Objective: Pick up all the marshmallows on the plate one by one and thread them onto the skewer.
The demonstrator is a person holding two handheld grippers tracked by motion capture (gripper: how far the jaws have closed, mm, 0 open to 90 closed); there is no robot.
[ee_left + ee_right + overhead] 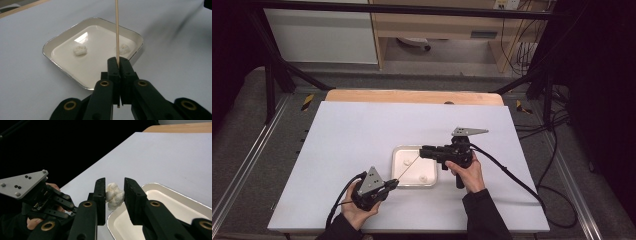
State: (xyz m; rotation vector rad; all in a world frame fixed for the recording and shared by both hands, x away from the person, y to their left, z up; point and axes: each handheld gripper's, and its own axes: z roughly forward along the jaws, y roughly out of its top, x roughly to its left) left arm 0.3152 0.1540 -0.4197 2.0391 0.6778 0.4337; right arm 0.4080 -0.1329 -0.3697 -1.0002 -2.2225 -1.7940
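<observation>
My left gripper [394, 184] [119, 61] is shut on a thin wooden skewer [407, 170] [116, 30], which slants up and away over a white square tray [414, 185] [100, 42]. Two white puffy lumps lie in the tray, one on the left [80, 50] and one behind the skewer [123, 48]. My right gripper [423, 151] [115, 181] hovers over the tray's far edge, jaws pointing left, shut on a third white lump [115, 195]. The skewer's tip ends close to those jaws; I cannot tell whether it touches the lump.
The tray sits right of centre on a white board [362, 135] laid over a wooden table [412, 96]. Cables trail from both grippers toward the near edge and the right. Dark frame posts stand at the far corners.
</observation>
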